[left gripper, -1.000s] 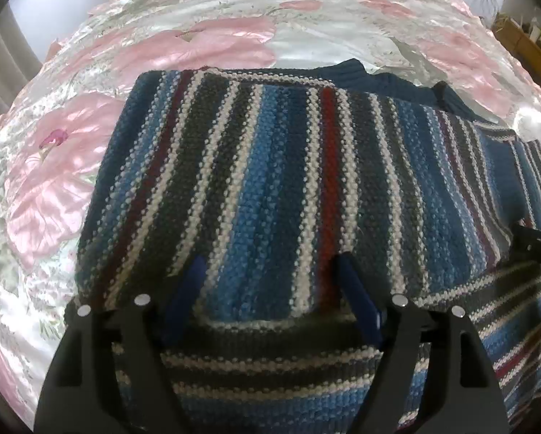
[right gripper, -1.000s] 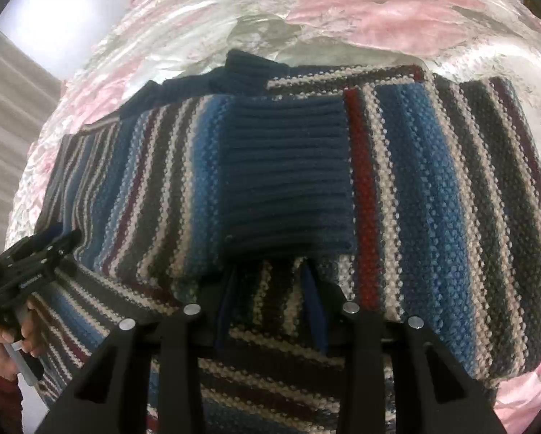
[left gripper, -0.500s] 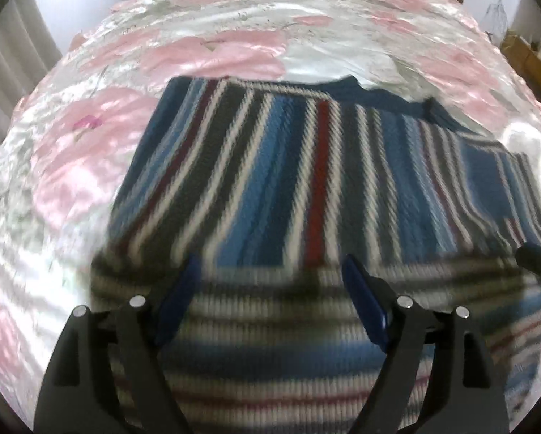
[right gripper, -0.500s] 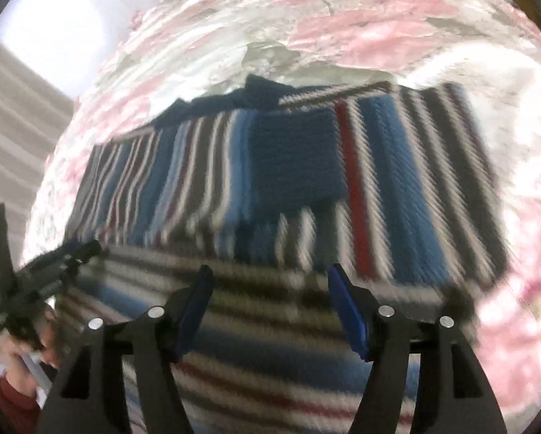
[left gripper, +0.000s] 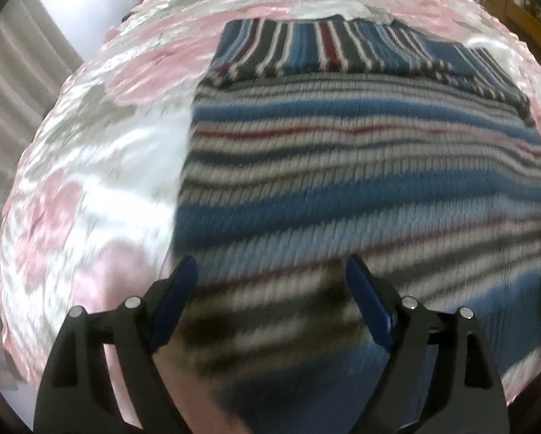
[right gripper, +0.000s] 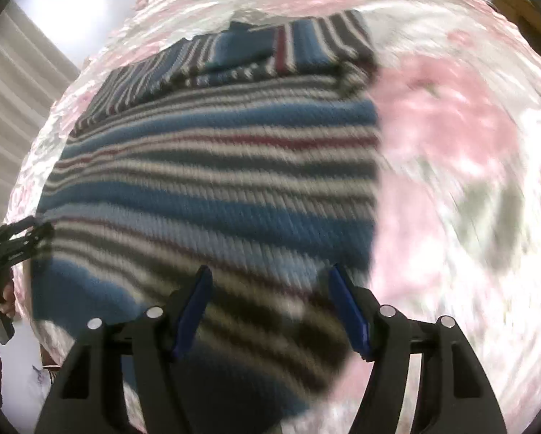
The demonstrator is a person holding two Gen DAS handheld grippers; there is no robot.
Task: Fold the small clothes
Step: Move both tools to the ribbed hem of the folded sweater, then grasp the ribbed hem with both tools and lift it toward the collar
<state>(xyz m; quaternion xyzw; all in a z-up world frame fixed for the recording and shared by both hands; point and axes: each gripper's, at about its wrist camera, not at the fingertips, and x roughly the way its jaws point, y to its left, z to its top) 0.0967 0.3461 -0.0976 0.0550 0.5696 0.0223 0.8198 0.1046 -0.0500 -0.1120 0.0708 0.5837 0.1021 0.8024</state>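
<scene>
A striped knit sweater [left gripper: 361, 166] in blue, grey, white and dark red lies on a pink floral bedspread [left gripper: 89, 152]. Its far part, with the sleeves folded in, shows upright stripes [left gripper: 324, 47]; the near body shows crosswise stripes. My left gripper [left gripper: 272, 296] is open above the sweater's near left edge, nothing between its fingers. My right gripper [right gripper: 270, 303] is open over the sweater [right gripper: 216, 181] near its right edge, also holding nothing. The left gripper [right gripper: 13, 242], held by a hand, shows at the far left of the right wrist view. Both views are motion-blurred.
The shiny floral bedspread [right gripper: 451, 144] spreads to all sides of the sweater. Grey curtains [left gripper: 13, 83] hang beyond the bed on the left. A wooden shelf [left gripper: 516, 11] stands at the far right corner.
Both grippers have pulled back toward the near hem, so the folded far part looks smaller. The right gripper, shut on the fabric a second ago, now stands open.
</scene>
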